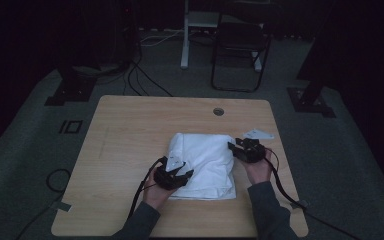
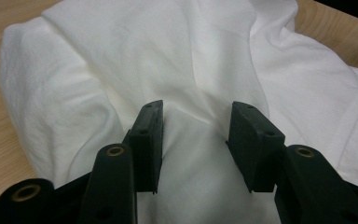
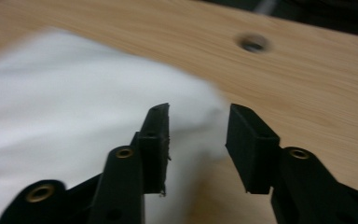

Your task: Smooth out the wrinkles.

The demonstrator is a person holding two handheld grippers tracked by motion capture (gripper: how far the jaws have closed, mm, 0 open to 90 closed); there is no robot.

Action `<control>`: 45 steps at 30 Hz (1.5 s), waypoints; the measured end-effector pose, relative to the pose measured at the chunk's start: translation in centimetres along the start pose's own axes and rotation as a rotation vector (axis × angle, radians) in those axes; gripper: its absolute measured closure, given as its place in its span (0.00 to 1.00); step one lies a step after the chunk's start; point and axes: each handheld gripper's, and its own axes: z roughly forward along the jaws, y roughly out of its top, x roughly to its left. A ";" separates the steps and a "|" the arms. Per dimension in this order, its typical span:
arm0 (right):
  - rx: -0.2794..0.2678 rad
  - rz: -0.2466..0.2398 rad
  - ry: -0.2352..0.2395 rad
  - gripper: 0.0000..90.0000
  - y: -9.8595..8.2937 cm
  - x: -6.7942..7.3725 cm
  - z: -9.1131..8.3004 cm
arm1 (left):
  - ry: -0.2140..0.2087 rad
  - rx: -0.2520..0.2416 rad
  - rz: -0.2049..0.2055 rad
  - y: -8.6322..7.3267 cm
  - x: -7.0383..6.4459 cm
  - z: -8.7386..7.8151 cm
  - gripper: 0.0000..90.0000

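White cloth (image 1: 202, 162) lay folded, roughly square, on the near middle of the table (image 1: 130, 150). I had the left gripper (image 2: 196, 123) low over its near-left part, jaws parted with cloth between them but nothing pinched, probably to take a fold. Right gripper (image 3: 198, 122) hung at the cloth's right edge, jaws also parted and empty, placed to catch that side.

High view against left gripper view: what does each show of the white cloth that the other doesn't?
High view alone: the whole folded white cloth on the wooden table, with the right tongs at its right edge. Left gripper view alone: creases and a hemmed edge, with the open left tongs spanning a fold. Both: cloth lying on the table, left tongs over it.
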 end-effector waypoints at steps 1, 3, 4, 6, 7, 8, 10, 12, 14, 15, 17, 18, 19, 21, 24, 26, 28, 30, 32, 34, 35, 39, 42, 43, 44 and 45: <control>0.000 -0.011 0.043 0.59 -0.3 0.8 -0.3 | -0.001 -0.003 -0.006 0.0 0.0 0.1 0.61; 0.032 -0.044 0.088 0.55 -1.4 2.4 -0.6 | 0.001 -0.006 -0.013 0.0 0.0 0.1 0.60; 0.047 -0.044 0.100 0.53 -2.2 3.2 -0.7 | 0.003 -0.007 -0.011 0.0 0.0 0.1 0.60; 0.079 -0.043 0.121 0.51 -3.5 4.0 -0.5 | 0.005 -0.009 -0.011 0.0 -0.1 0.1 0.60; 0.101 -0.045 0.123 0.52 -4.1 4.2 -0.4 | 0.004 -0.010 -0.012 0.0 -0.1 0.1 0.60; 0.118 -0.049 0.123 0.60 -4.6 4.3 -0.3 | 0.003 -0.011 -0.012 0.0 -0.1 0.1 0.60; 0.145 -0.057 0.140 0.81 -5.3 4.1 -0.2 | 0.003 -0.014 -0.013 0.0 -0.1 0.1 0.59; 0.156 -0.047 0.135 0.90 -5.7 3.7 -0.6 | 0.006 -0.023 -0.011 0.0 -0.1 -0.1 0.58; 0.161 -0.052 0.105 0.94 -5.9 3.4 -1.4 | 0.005 -0.028 -0.008 0.1 0.0 -0.5 0.57; 0.168 -0.064 0.081 0.95 -6.1 3.2 -1.8 | 0.005 -0.041 -0.017 0.2 0.1 -0.7 0.56; 0.188 -0.066 0.051 0.97 -6.4 2.7 -2.5 | 0.006 -0.072 -0.040 0.4 0.5 -1.5 0.56; 0.187 -0.062 0.047 0.96 -6.5 2.5 -2.8 | 0.010 -0.078 -0.040 0.5 0.7 -1.8 0.56; 0.174 -0.059 0.050 0.92 -6.5 2.5 -3.0 | 0.015 -0.089 -0.045 0.5 0.8 -2.1 0.56; 0.110 -0.050 0.076 0.75 -6.1 2.6 -3.6 | 0.030 -0.105 -0.052 0.6 1.2 -2.7 0.56; 0.030 -0.057 0.117 0.63 -5.0 3.6 -4.1 | 0.051 -0.109 -0.063 0.5 1.6 -3.2 0.56; 0.060 -0.069 0.135 0.61 -4.6 4.3 -3.6 | 0.048 -0.092 -0.067 0.3 1.8 -3.2 0.56; 0.112 -0.076 0.163 0.68 -4.9 4.8 -2.5 | 0.043 -0.081 -0.071 0.1 1.7 -3.0 0.56; 0.157 -0.085 0.165 0.89 -5.5 5.1 -1.7 | 0.039 -0.059 -0.053 -0.2 1.5 -2.7 0.56; 0.175 -0.094 0.137 0.98 -6.2 5.3 -1.6 | 0.033 -0.048 -0.050 -0.6 1.2 -2.5 0.56; 0.180 -0.085 0.127 0.99 -6.6 5.2 -2.2 | 0.032 -0.041 -0.043 -0.8 1.1 -2.4 0.55; 0.179 -0.081 0.125 0.99 -6.8 5.1 -2.5 | 0.031 -0.040 -0.041 -0.8 1.0 -2.5 0.55; 0.193 -0.074 0.109 1.00 -7.7 4.7 -3.4 | 0.029 -0.038 -0.042 -1.0 0.7 -2.5 0.55; 0.216 -0.073 0.097 1.00 -8.4 4.4 -3.1 | 0.023 -0.021 -0.034 -1.4 0.3 -2.2 0.54; 0.221 -0.067 0.101 1.00 -8.6 4.4 -2.7 | 0.024 -0.017 -0.034 -1.5 0.2 -2.0 0.54; 0.224 -0.069 0.099 1.00 -8.6 4.4 -2.5 | 0.027 -0.015 -0.036 -1.6 0.1 -1.8 0.53; 0.228 -0.071 0.101 1.00 -8.6 4.5 -2.2 | 0.030 -0.014 -0.033 -1.6 0.0 -1.7 0.53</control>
